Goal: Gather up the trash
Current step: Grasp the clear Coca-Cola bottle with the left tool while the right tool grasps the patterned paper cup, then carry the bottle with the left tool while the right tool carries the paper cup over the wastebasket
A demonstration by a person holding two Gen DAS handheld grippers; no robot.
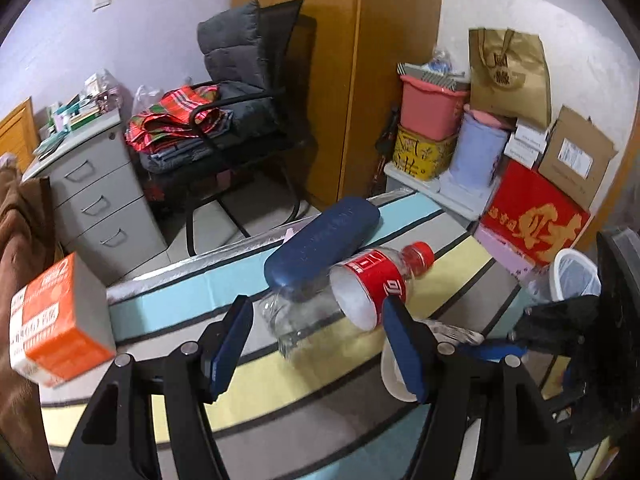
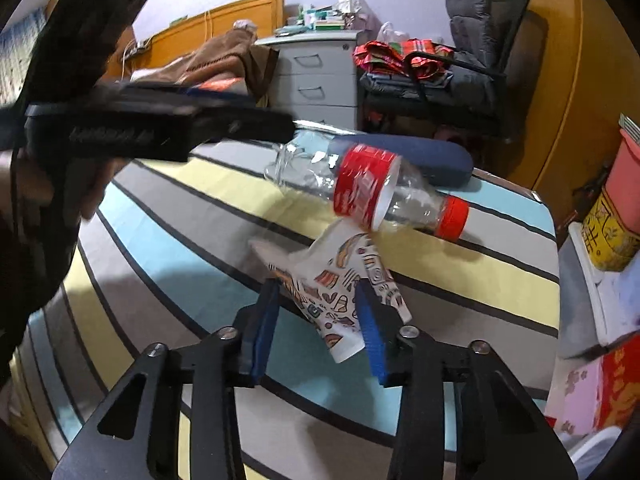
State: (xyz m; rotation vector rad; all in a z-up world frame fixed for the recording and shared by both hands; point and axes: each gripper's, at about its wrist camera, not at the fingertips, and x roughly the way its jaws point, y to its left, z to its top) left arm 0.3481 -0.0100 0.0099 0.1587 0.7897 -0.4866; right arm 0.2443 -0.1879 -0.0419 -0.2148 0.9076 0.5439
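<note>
A clear plastic bottle [image 1: 360,284] with a red label and red cap lies on its side on the striped tablecloth [image 1: 280,396]. My left gripper [image 1: 320,344] is open, its blue pads on either side of the bottle's base without pressing on it. In the right wrist view my right gripper [image 2: 318,320] is shut on a crushed patterned paper cup [image 2: 336,292], just in front of the bottle [image 2: 372,192]. The left gripper's body [image 2: 180,128] shows blurred at the upper left. The cup [image 1: 452,330] and a right-gripper finger [image 1: 492,350] also appear in the left wrist view.
A dark blue case [image 1: 320,240] lies behind the bottle, touching it. An orange and white box [image 1: 52,320] stands at the table's left. A white bin with a liner [image 1: 572,276] sits off the right edge, near stacked boxes. A chair and drawer cabinet stand beyond the table.
</note>
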